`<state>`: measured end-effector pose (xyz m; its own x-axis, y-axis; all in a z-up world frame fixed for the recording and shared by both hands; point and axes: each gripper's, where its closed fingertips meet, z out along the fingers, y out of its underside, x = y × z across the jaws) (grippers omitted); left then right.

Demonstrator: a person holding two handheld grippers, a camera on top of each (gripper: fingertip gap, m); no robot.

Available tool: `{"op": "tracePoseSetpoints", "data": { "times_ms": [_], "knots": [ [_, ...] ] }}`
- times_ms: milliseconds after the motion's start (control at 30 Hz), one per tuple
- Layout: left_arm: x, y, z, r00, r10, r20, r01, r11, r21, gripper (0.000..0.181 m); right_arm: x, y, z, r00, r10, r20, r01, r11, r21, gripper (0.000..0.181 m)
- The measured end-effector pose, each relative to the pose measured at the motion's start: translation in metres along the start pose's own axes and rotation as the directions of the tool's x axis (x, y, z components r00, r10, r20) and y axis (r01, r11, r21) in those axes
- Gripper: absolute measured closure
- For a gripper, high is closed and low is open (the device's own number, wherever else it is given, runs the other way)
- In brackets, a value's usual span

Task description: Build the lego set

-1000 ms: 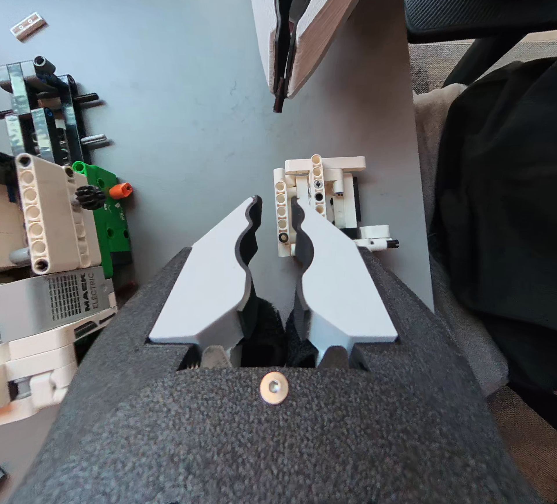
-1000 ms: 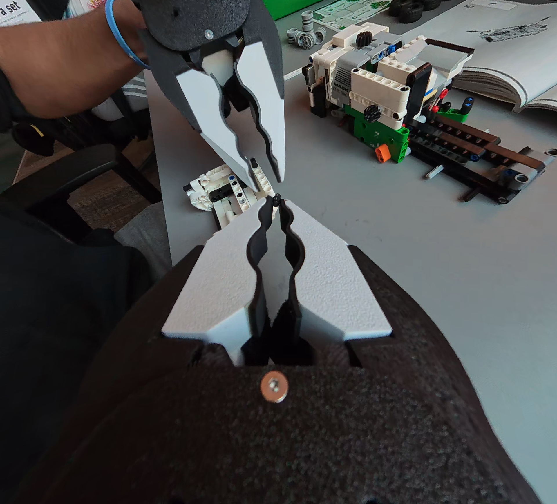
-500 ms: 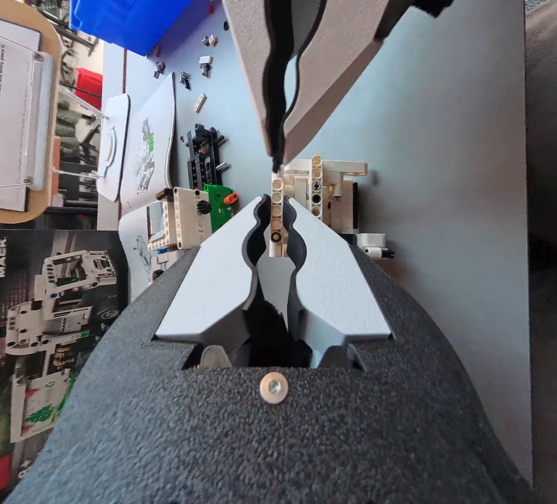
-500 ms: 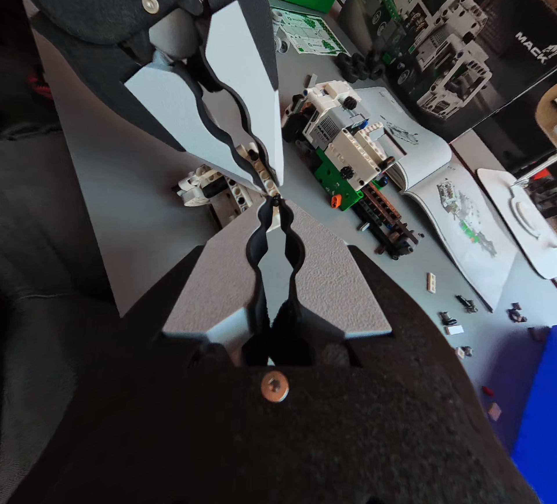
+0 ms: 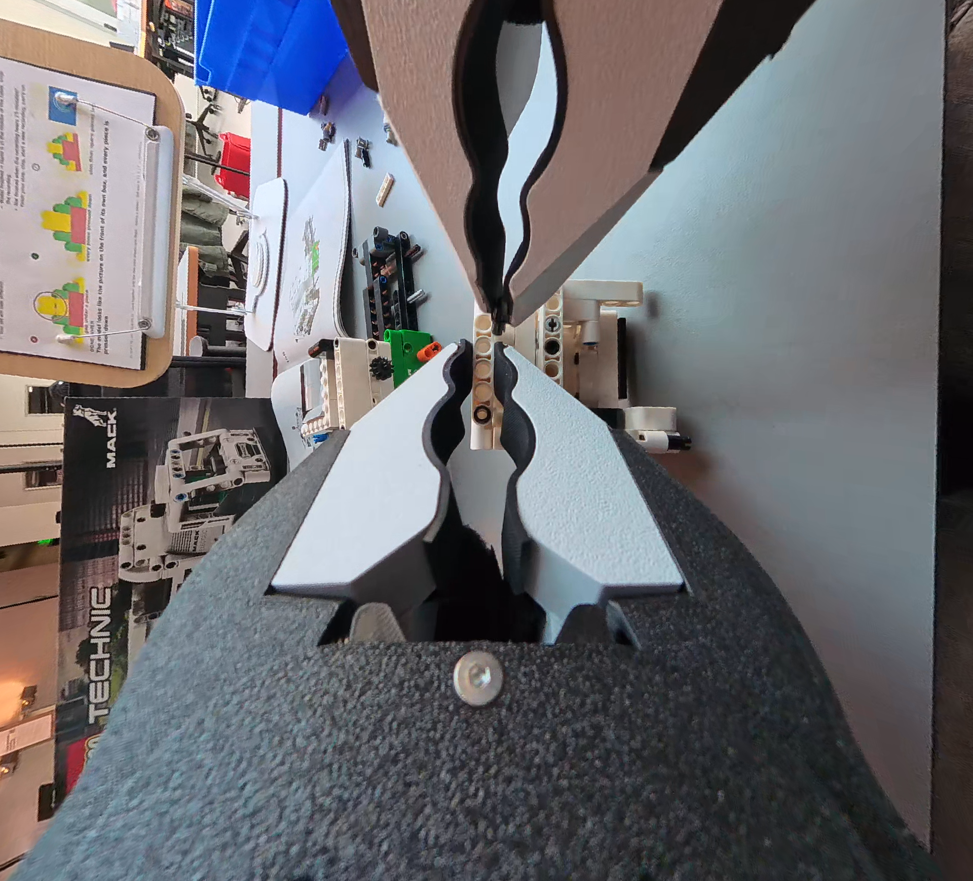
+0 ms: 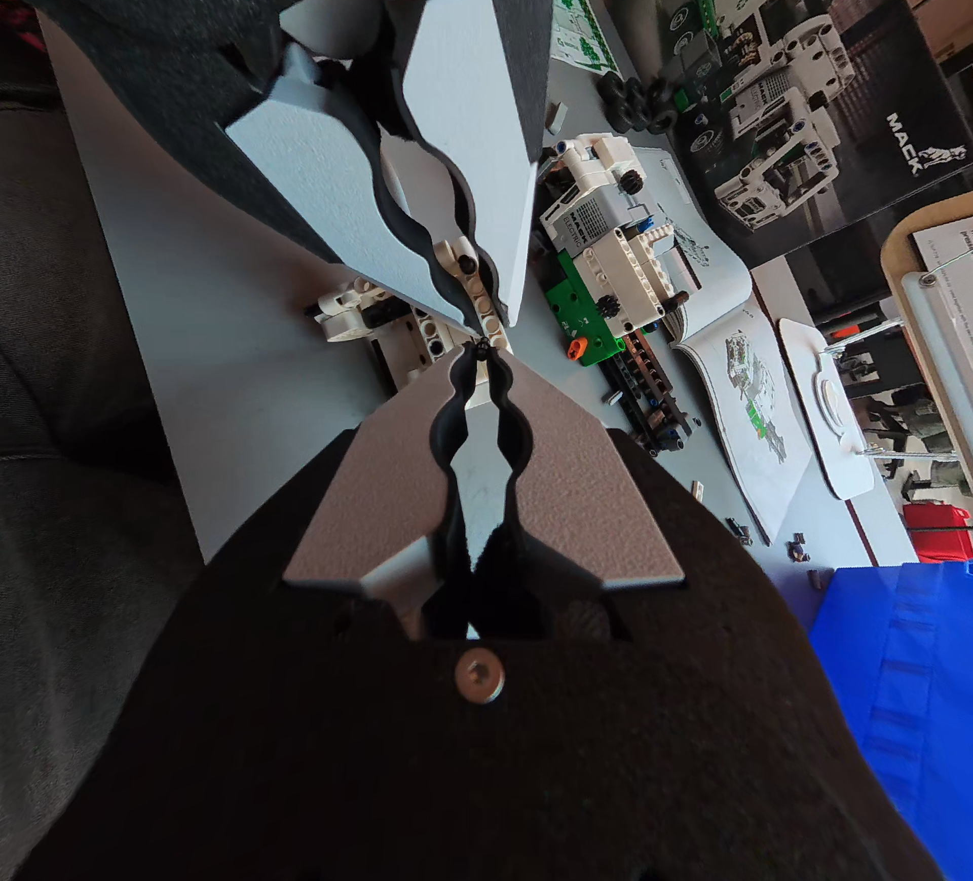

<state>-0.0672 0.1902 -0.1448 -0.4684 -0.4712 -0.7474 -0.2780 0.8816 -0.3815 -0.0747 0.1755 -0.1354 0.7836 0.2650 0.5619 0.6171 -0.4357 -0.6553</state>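
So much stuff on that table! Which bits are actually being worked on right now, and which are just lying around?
In use:
- left tool, gripping the white holed beam of the small white assembly
- right tool, pinching a tiny black pin at that beam

Lying about:
- half-built truck
- open instruction booklet
- black tyres
- set box
- blue bin
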Motion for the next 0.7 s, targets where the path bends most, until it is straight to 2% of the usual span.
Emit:
{"op": "tracePoseSetpoints", "data": {
  "times_ms": [300, 500, 700],
  "knots": [
    [0.0009, -0.0007, -0.0015, 0.998, 0.007, 0.059, -0.006, 1.0, -0.012, 0.175, 0.0043, 0.0011, -0.0002, 1.0, -0.006, -0.009, 0.006, 1.0, -0.022, 0.178],
    [0.0009, -0.0033, -0.0027, 0.991, 0.047, 0.123, -0.046, 0.999, -0.018, 0.175, 0.0038, 0.0008, -0.0021, 0.983, -0.181, 0.042, 0.184, 0.979, -0.087, 0.178],
    [-0.0003, -0.0004, -0.0003, 0.991, 0.004, 0.134, -0.004, 1.0, -0.002, 0.175, 0.0056, 0.0011, 0.003, 0.958, -0.274, 0.082, 0.281, 0.955, -0.091, 0.178]
  ]
}}
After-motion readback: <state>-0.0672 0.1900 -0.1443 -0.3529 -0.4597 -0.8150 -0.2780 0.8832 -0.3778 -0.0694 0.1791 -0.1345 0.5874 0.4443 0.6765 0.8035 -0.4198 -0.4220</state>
